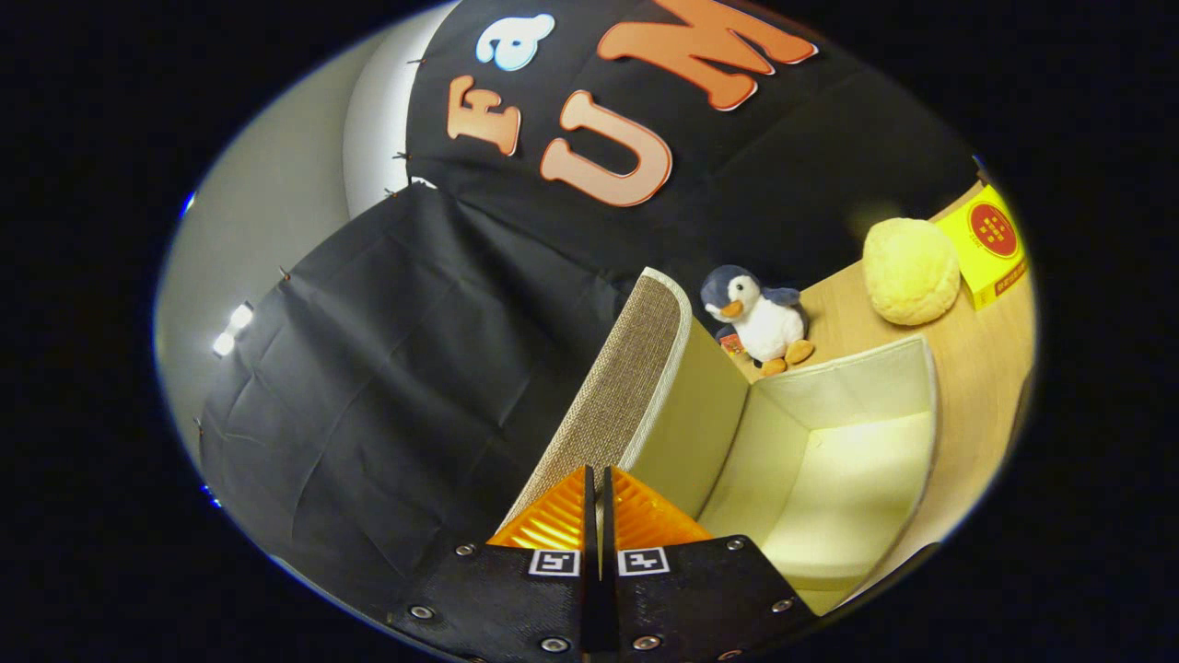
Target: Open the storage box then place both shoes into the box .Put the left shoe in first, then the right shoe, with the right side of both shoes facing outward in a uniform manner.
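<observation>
Black cloth [387, 368] hangs as the booth's wall on the left and far side, creased and pinned at its edges. Beyond it at the far left stands a pale grey wall [276, 212] with two small bright lights [232, 330]. A light wooden bench [976, 368] lies to the right.

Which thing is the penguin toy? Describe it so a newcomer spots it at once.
Start at the open storage box just ahead of the gripper, whose fingers are closed together with nothing seen between them. Behind the box, on the wooden table, sits the penguin toy, close to the raised lid. Unlike the round yellow plush and yellow carton nearby, it has a white belly and orange beak.
</observation>
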Demonstrator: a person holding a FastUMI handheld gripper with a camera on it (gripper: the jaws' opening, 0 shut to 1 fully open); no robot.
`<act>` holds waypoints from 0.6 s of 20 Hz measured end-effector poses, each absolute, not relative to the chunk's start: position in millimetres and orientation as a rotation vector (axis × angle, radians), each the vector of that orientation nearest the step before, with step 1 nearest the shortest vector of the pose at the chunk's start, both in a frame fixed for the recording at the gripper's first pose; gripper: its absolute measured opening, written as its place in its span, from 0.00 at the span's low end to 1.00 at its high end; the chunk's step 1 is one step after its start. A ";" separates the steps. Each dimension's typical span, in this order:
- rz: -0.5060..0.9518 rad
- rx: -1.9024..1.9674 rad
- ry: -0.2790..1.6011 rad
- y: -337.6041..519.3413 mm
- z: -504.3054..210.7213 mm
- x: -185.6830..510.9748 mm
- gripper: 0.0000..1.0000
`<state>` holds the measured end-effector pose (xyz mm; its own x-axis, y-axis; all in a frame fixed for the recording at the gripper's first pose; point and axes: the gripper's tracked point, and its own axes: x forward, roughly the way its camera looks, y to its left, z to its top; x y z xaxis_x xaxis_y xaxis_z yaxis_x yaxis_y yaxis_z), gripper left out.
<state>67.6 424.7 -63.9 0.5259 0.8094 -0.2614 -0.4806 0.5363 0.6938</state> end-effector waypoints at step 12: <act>0.745 0.199 0.630 472.4 -113.4 63.9 0.98</act>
